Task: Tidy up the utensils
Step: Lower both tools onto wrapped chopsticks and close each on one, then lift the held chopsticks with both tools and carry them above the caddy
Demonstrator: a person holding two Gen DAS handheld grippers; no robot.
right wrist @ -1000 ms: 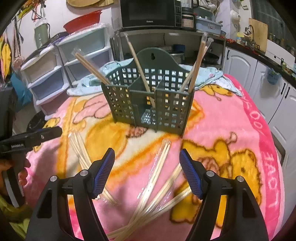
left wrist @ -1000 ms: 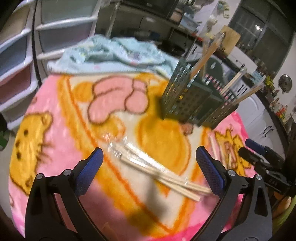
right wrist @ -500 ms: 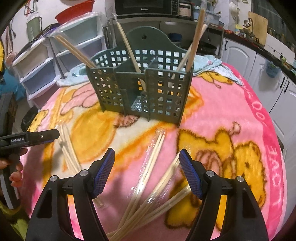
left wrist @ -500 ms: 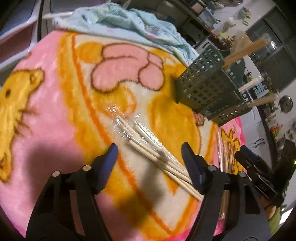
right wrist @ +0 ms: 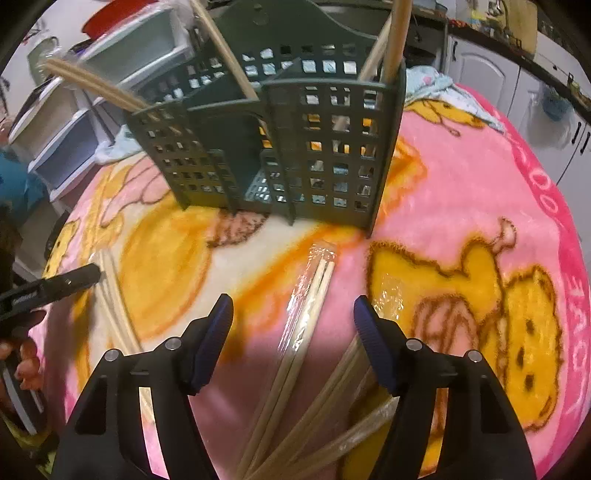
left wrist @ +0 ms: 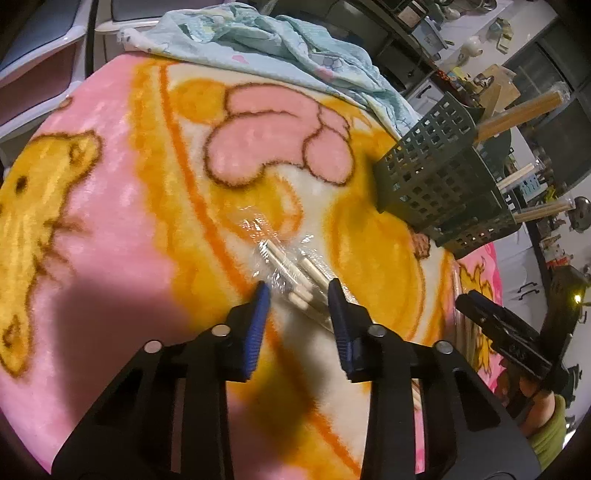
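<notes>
plastic-wrapped pale wooden chopsticks (left wrist: 295, 275) lie on my pink and yellow cartoon fleece blanket (left wrist: 122, 229), their near ends between the jaws of my left gripper (left wrist: 298, 291), which are closing, though i can't quite tell whether the pads touch the wrap. my right gripper (right wrist: 291, 306) is also closing, empty, over another wrapped pair (right wrist: 314, 291) before the dark green perforated plastic utensil caddy (right wrist: 295, 140).

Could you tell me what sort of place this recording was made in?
Most likely a home kitchen: a microwave on the back counter, white cabinets, plastic drawer units, and a blanket-covered table with a green utensil caddy.
</notes>
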